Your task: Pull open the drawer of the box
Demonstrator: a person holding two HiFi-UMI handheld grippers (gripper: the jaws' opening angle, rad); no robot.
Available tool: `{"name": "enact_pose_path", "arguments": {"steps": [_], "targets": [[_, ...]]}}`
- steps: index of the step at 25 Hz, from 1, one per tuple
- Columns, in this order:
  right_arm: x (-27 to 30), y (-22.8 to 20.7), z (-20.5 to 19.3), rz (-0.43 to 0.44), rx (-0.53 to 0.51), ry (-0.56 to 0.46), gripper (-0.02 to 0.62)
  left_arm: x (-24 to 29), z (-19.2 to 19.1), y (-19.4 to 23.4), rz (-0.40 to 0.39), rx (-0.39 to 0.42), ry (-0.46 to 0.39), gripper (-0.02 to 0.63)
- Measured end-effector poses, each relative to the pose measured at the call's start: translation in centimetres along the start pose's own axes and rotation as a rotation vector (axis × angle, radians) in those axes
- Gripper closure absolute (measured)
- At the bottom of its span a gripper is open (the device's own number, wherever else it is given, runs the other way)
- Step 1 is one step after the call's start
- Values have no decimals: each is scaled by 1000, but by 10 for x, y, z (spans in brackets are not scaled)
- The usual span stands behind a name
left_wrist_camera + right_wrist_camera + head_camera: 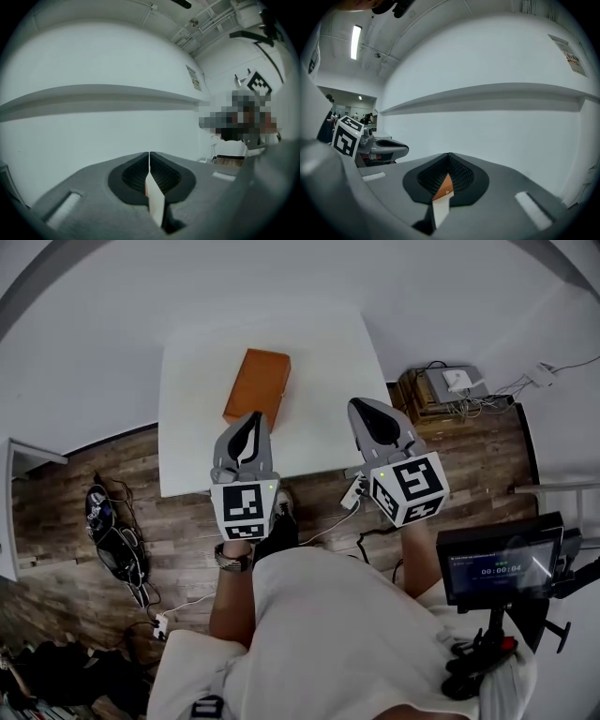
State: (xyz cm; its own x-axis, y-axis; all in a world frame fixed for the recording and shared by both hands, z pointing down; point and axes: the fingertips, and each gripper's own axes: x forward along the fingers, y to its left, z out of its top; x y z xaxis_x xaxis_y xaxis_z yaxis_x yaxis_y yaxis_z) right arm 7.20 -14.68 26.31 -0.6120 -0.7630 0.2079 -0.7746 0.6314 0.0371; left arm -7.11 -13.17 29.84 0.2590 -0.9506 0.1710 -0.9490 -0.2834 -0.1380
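Left gripper (pixel 149 155) fingers (pixel 133 174) are sitting pressed together, gripping nothing. Right gripper (pixel 449 155) fingers are doing the same: closed, empty. Both are hovering side by side above the near part of the white tabletop (pixel 328 352). The orange-brown box (pixel 257 383) is lying flat on it, just ahead of the left gripper's tip.

Matt leather-look box (pixel 257 382), v. smooth table (pixel 328 362) & wood-grain floor (pixel 75 493).
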Motion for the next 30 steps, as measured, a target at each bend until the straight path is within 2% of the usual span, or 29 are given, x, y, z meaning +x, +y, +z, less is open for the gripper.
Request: {"name": "enact_pose_path", "arguments": {"steps": [13, 19, 30], "targets": [[101, -13, -40, 9, 24, 121, 578, 73, -50, 58, -23, -39, 66, 589], [142, -17, -74, 30, 22, 209, 560, 104, -94, 69, -55, -65, 150, 565], [194, -14, -149, 82, 57, 358, 543, 139, -170, 78, -106, -101, 294, 557]]}}
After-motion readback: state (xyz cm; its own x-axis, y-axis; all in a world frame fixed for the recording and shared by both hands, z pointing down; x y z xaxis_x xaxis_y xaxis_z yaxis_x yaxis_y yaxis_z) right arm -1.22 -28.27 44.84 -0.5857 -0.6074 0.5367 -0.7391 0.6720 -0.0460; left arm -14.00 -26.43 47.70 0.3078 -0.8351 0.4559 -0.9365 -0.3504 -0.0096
